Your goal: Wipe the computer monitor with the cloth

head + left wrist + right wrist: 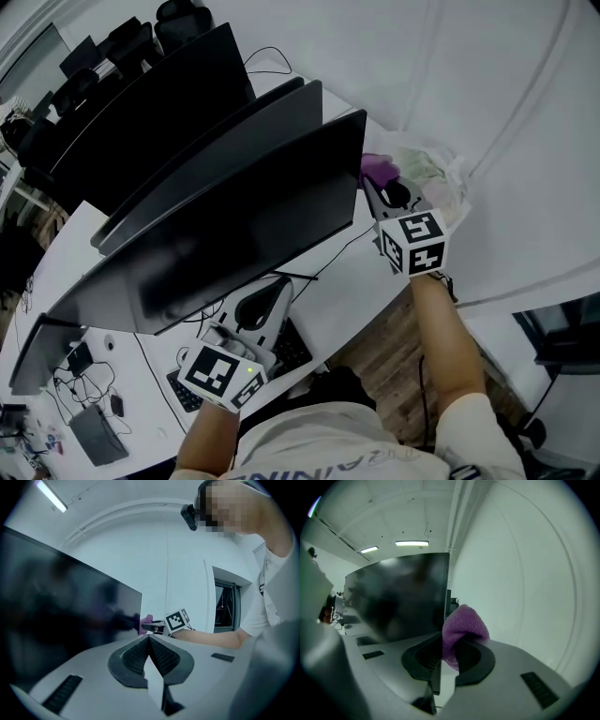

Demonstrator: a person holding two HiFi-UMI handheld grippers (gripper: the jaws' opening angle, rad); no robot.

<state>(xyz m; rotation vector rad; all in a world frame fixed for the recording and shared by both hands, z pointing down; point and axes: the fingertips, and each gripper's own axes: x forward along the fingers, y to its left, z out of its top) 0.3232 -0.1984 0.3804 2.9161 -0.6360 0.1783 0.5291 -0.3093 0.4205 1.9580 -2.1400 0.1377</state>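
The dark monitor (234, 234) stands tilted across the middle of the white desk (361, 291). My right gripper (386, 192) is at the screen's right edge, shut on a purple cloth (379, 168). In the right gripper view the cloth (463, 627) bulges out of the closed jaws of that gripper (449, 643), right against the monitor's (398, 597) edge. My left gripper (267, 300) sits low under the screen's front edge, shut with nothing in it. Its own view looks past the jaw tips of the left gripper (149, 640) along the monitor (61, 606) to the cloth (146, 619).
More dark monitors (178, 94) stand behind the first. A black keyboard (292, 352) lies under the screen's front edge. A crumpled clear plastic bag (433, 173) lies beyond the right gripper. Cables and small devices (94, 431) cover the desk's left end.
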